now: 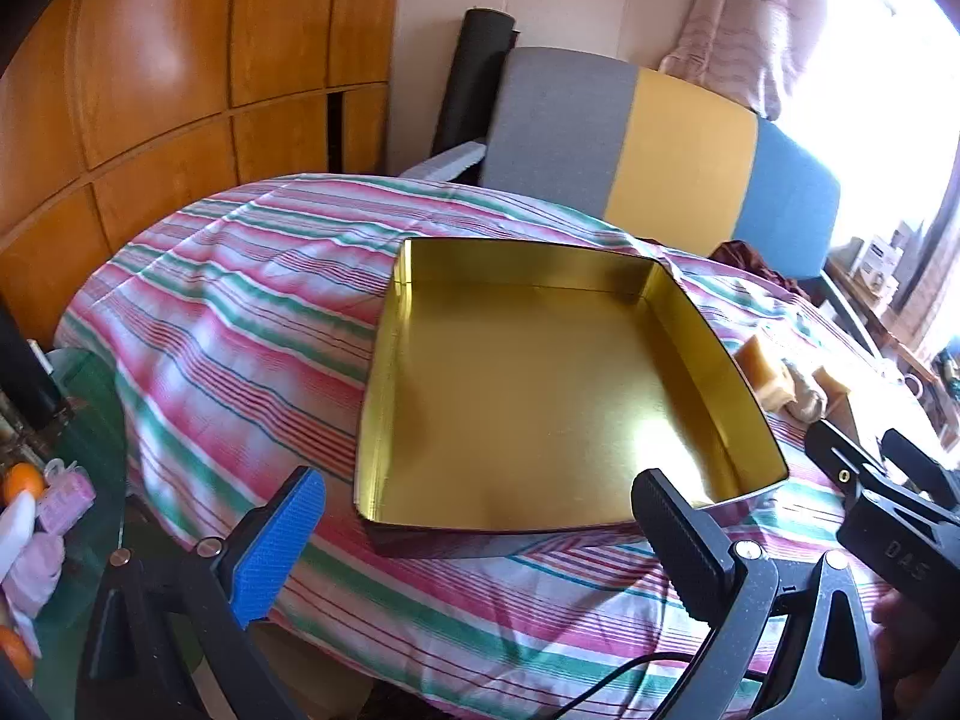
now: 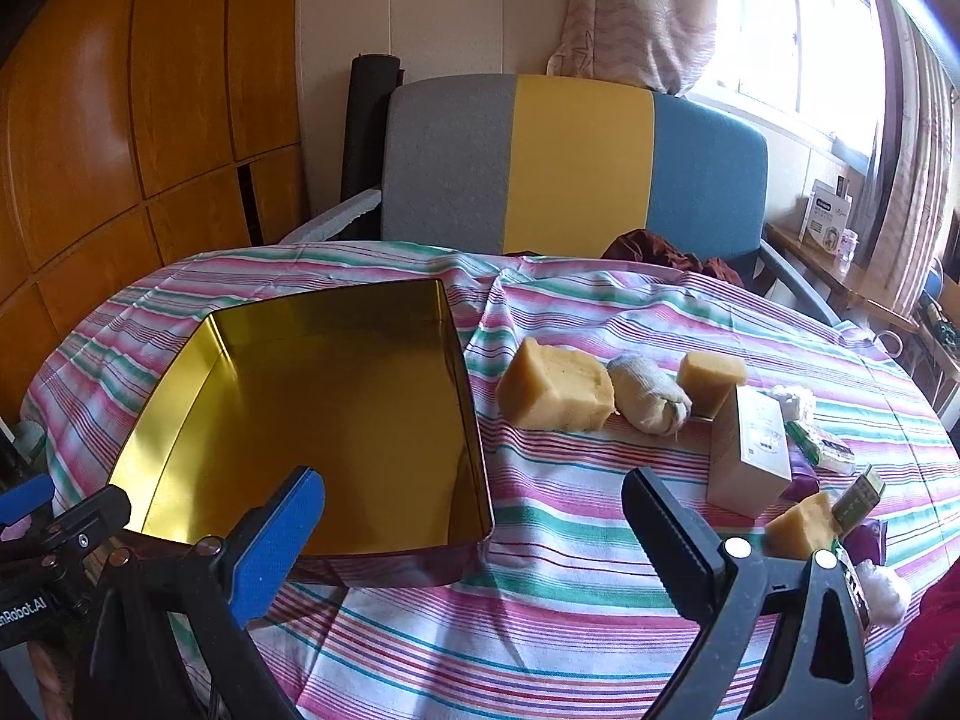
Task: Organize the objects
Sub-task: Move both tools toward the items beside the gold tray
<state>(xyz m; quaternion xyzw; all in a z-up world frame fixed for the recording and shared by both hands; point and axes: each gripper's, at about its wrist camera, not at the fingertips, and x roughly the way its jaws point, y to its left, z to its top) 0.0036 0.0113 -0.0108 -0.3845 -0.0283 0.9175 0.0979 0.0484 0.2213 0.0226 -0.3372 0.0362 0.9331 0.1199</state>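
**Both grippers wide and empty over the striped table**

Left gripper (image 1: 477,540) hangs over the near edge of the gold tin (image 1: 540,396), its jaws spread wide with nothing between them. My right gripper (image 2: 474,531) is just as wide and just as empty, angled down at the striped tablecloth (image 2: 570,600) beside the tin's right wall.

From the right wrist view, the tin (image 2: 312,420) sits at about ten o'clock and holds nothing. The loose things lie from one to three o'clock: a large yellow block (image 2: 555,390), a rolled white bundle (image 2: 648,396) touching it, a second yellow block (image 2: 711,375) just behind, an upright white carton (image 2: 753,456), and a third yellow block (image 2: 801,525) at three o'clock, partly hidden by my right finger (image 2: 678,540). Small green and purple packets lie beyond the carton; I cannot make them out well.

I judge nothing has been sorted yet, so the step in hand is the first pick. I would take the large block with the right gripper, since it is nearest the tin and clear on its near side. To do it well, I would line the jaws across its shorter faces, come down without nudging the bundle, and close gently, because the block looks soft and could crumble. The left gripper could steady the tin's near wall so that it does not slide on the cloth.
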